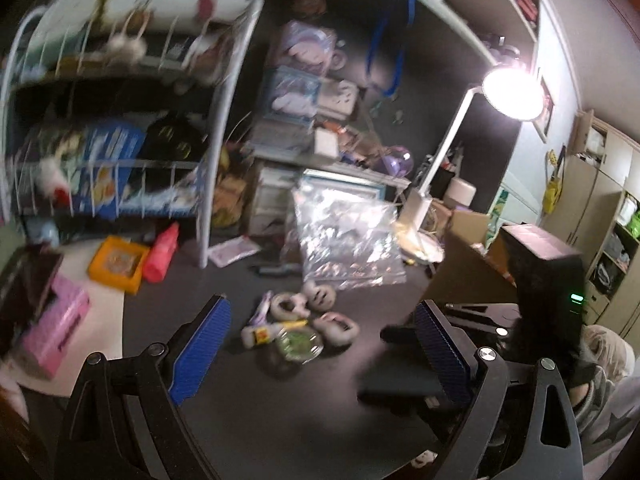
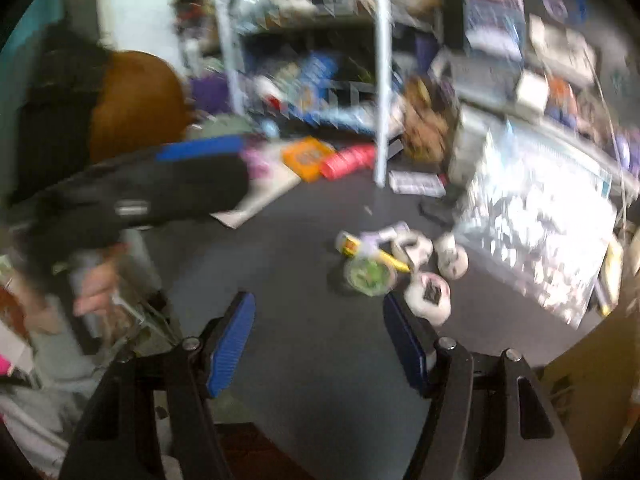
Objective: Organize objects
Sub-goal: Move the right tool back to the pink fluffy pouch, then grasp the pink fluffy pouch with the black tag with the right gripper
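Observation:
A small pile of toys lies on the dark tabletop [image 1: 248, 420]: a green round container [image 1: 298, 344], pale ring-shaped pieces [image 1: 288, 305] and a little bottle with a yellow label [image 1: 256, 335]. My left gripper [image 1: 320, 346] hovers just short of the pile, open, with nothing between its blue pads. The right wrist view shows the same green container [image 2: 368, 276], rings [image 2: 428, 296] and bottle [image 2: 348, 244] ahead and slightly right of my right gripper [image 2: 318, 342], which is open and empty. A hand [image 2: 96, 280] holds the left gripper [image 2: 240, 176] at that view's left. Both views are blurred.
A crinkled clear plastic bag [image 1: 344, 236] stands just behind the pile. A white wire rack [image 1: 216, 120] full of boxes rises at the back left, with an orange box [image 1: 118, 262] and a red item [image 1: 162, 252] at its foot. A lit desk lamp [image 1: 512, 88] and a cardboard box [image 1: 468, 272] stand right.

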`<state>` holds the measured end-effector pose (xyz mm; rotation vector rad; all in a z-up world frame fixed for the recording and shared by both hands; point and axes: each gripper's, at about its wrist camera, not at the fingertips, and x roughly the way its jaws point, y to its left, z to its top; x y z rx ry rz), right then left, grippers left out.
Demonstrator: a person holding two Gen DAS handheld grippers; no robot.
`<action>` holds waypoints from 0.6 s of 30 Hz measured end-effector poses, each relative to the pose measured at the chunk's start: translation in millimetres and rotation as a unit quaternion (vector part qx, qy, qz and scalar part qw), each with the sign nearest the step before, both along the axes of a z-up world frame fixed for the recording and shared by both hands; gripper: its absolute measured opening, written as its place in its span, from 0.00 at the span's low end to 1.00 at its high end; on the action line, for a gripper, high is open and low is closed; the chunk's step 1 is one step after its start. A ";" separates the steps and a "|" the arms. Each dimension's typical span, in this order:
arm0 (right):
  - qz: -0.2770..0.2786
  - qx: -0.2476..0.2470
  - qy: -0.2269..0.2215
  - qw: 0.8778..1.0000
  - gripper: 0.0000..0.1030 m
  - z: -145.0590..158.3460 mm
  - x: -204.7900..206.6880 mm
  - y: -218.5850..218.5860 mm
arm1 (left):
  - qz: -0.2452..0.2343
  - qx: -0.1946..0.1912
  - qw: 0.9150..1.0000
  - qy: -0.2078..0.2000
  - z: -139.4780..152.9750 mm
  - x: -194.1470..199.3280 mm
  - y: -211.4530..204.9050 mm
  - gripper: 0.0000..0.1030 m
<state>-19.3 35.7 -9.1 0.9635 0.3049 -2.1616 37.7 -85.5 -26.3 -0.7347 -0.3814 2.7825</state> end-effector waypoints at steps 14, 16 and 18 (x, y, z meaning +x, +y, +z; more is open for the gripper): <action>-0.133 0.048 -0.034 0.989 0.60 -62.5 -76.8 14.5 | 0.005 0.038 0.998 -0.040 -54.8 -23.5 -26.3 0.89; -0.133 0.052 -0.032 0.989 0.54 -63.0 -78.0 15.4 | 0.002 0.042 0.998 -0.041 -56.3 -26.3 -25.9 0.89; -0.133 0.054 -0.034 0.989 0.49 -65.2 -81.6 13.0 | -0.002 0.044 0.998 -0.042 -57.2 -27.3 -24.8 0.89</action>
